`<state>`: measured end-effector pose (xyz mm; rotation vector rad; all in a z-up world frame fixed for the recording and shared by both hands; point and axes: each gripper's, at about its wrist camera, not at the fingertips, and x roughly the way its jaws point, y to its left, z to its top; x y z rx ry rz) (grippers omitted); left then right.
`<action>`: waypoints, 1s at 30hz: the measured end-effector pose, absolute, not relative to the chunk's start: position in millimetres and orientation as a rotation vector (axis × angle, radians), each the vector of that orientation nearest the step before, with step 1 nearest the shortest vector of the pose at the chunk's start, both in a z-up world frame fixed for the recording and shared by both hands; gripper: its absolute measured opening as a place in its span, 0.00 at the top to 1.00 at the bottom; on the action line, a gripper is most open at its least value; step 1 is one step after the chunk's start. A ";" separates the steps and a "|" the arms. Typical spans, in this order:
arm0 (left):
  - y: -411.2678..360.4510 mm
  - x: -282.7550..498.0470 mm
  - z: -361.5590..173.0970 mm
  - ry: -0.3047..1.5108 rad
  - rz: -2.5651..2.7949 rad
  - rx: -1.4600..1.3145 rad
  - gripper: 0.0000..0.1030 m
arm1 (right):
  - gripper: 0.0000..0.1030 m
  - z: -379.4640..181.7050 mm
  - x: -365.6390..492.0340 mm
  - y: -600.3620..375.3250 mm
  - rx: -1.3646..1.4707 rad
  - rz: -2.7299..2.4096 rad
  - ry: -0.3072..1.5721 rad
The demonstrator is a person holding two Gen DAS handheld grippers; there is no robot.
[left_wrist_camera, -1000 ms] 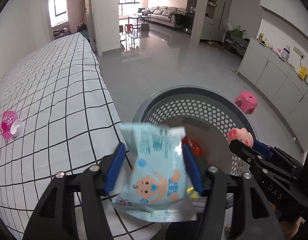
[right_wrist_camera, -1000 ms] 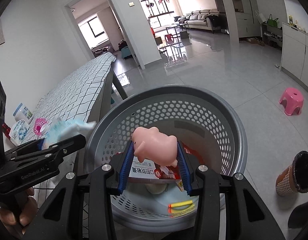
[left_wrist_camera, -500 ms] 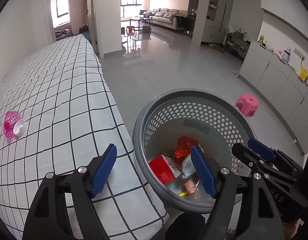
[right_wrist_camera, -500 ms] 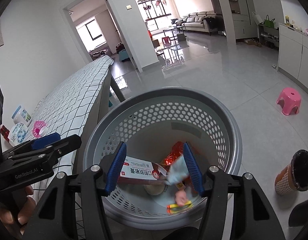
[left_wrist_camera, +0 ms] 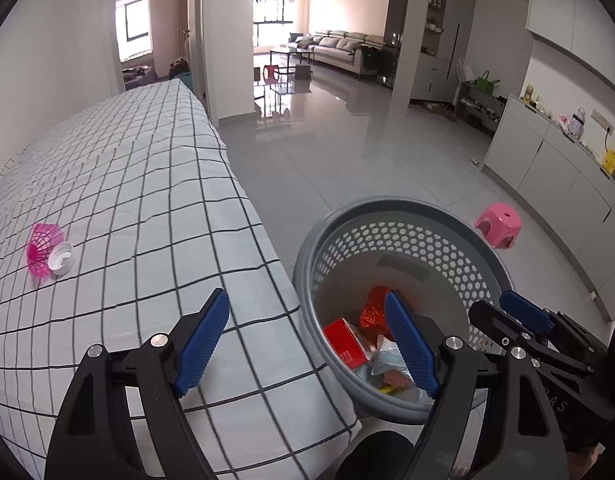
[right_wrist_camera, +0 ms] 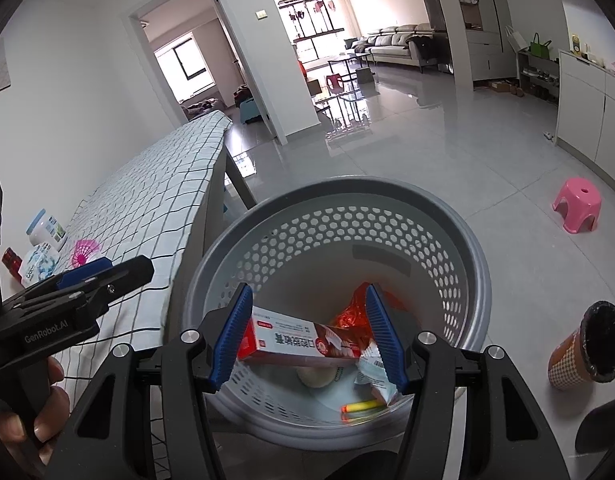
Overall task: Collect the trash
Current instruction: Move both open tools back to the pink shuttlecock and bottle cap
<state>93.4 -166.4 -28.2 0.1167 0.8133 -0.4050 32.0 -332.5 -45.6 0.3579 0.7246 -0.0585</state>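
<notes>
Both grippers over grey perforated basket (right_wrist_camera: pixel 463 240), which stands on floor just beside bench (left_wrist_camera: pixel 119 184); left gripper (left_wrist_camera: pixel 307 344) jaws wide apart, nothing held; right gripper (right_wrist_camera: pixel 309 332) jaws wide apart, nothing held; trash lies in basket bottom: red carton (right_wrist_camera: pixel 291 338), red wrapper (left_wrist_camera: pixel 371 312), pale blue packet (right_wrist_camera: pixel 377 372), yellow-orange stick (right_wrist_camera: pixel 359 406); drop step looks done; on bench: pink mesh cup (left_wrist_camera: pixel 41 244) with white cap (left_wrist_camera: pixel 61 258); next move, likely: swing left gripper back, close on cup.

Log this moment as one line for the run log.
left tongs: open, empty | right tongs: open, empty, over bin | in bin: red box, wipes pack | on table: pink cup
</notes>
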 end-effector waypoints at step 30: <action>112.9 139.1 -19.0 0.725 0.082 -0.013 0.06 | 0.31 -15.9 138.4 -101.7 0.122 0.295 0.754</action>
